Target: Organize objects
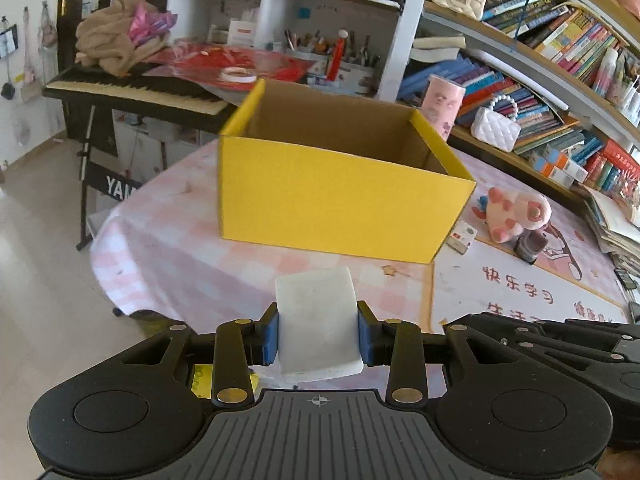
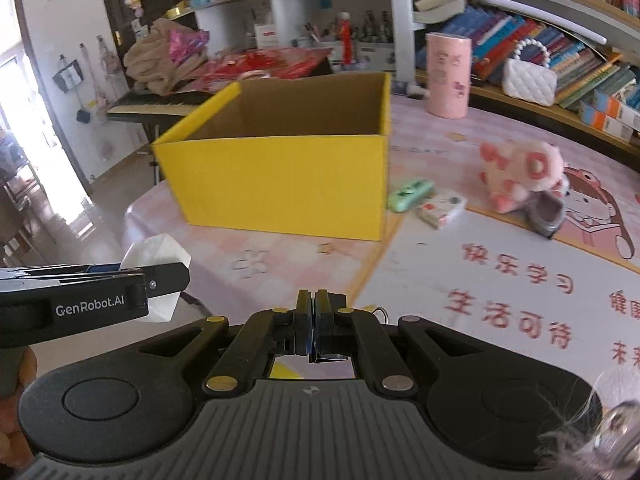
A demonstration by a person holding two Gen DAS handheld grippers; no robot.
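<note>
**In front of the yellow box, a white block held**

The left gripper (image 1: 319,334) clamps a white block (image 1: 318,322) between its blue pads, above the table (image 1: 168,248) and short of the open yellow box (image 1: 336,208). The right gripper (image 2: 313,326) is pressed closed, holding nothing.

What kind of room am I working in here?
Most likely a home study or child's room: packed bookshelves along the wall, a Yamaha keyboard on its stand, and a table under a pink cartoon cloth holding a plush toy and a yellow box.
</note>
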